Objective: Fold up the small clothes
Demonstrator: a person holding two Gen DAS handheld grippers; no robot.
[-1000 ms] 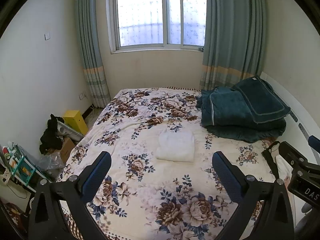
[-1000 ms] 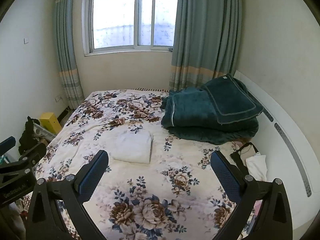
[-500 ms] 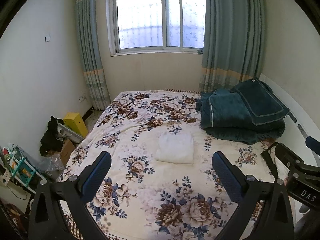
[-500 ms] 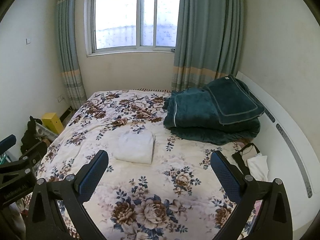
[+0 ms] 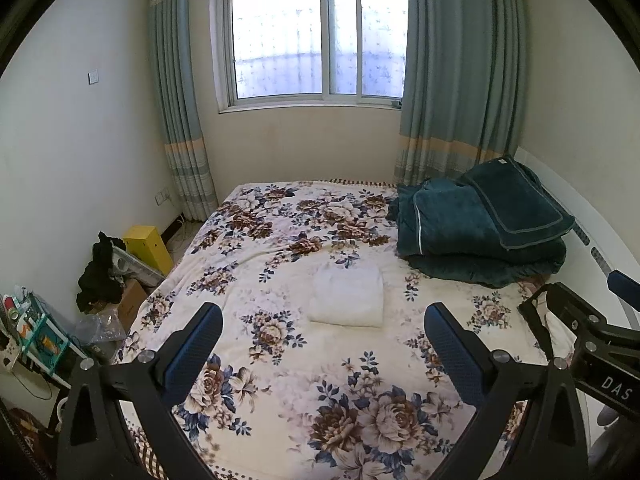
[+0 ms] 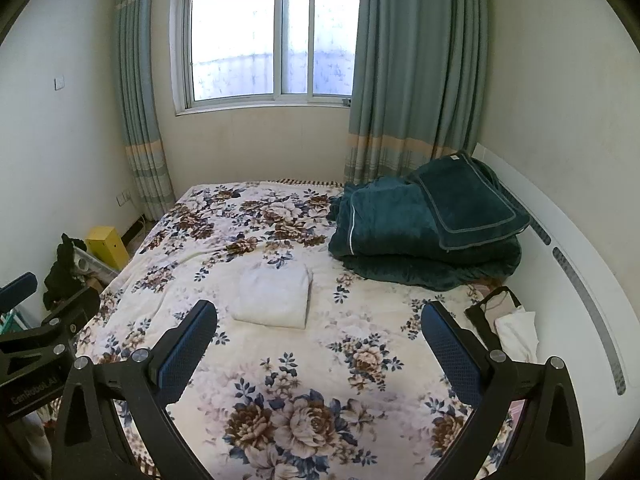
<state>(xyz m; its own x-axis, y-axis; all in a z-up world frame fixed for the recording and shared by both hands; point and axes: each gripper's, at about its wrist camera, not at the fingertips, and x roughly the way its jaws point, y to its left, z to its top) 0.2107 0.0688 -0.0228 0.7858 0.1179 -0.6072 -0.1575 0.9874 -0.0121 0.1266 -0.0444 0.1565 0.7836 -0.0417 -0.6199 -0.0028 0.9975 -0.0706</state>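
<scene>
Pulling back and up from the bed (image 5: 280, 380) over the last second, the left gripper (image 5: 322, 330) and right gripper (image 6: 318, 330) hang wide open and empty, the folded white garment (image 5: 347, 295) left mid-mattress, apparently finished

We see a cream bed (image 5: 320, 380) cover w/ brown and navy flower print, a white folded garment (image 5: 347, 295) on it, dark teal blankets (image 5: 476, 236), grey-green curtains (image 5: 460, 80) w/ a peach band, a yellow box (image 5: 146, 242), black tools (image 5: 323, 322) w/ blue pads (image 5: 196, 344).
</scene>
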